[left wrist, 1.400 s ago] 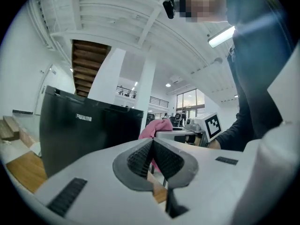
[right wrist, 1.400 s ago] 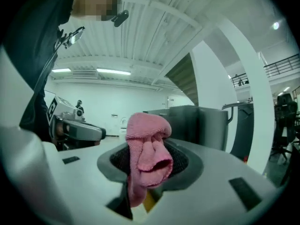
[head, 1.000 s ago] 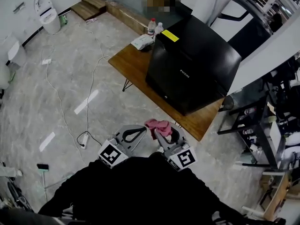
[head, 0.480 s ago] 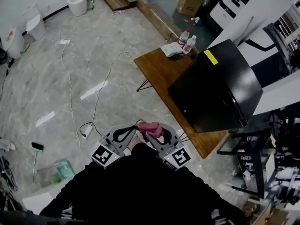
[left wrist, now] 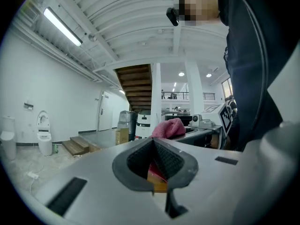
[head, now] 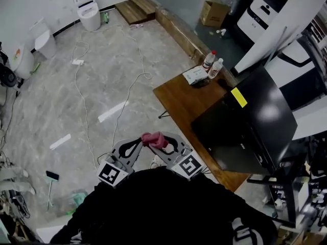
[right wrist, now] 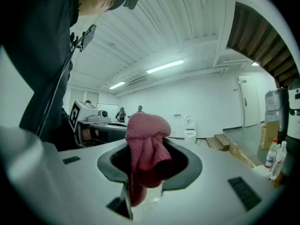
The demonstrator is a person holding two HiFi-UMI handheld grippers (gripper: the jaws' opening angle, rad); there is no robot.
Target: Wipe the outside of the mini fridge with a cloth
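Note:
The black mini fridge (head: 250, 121) stands on the right end of a wooden table (head: 176, 98), right of centre in the head view. Both grippers are held close to the person's dark-sleeved body at the bottom of that view, well short of the fridge and left of it. My right gripper (head: 162, 146) is shut on a bunched pink cloth (head: 153, 139), which fills its jaws in the right gripper view, gripper (right wrist: 149, 153), cloth (right wrist: 146, 130). My left gripper (head: 130, 148) is shut with nothing held (left wrist: 153, 149); the pink cloth (left wrist: 169, 127) shows just beyond it.
Two plastic bottles (head: 212, 64) and a white packet (head: 195, 75) sit at the table's far end. White cables (head: 84, 111) trail over the marble floor. A cardboard box (head: 214, 13) and wooden steps (head: 134, 8) lie beyond. A black rack (head: 294, 188) stands right of the fridge.
The head view has swung, so the fridge and table slid from the centre to the right. Both grippers stay near the body; the right one keeps hold of the cloth.

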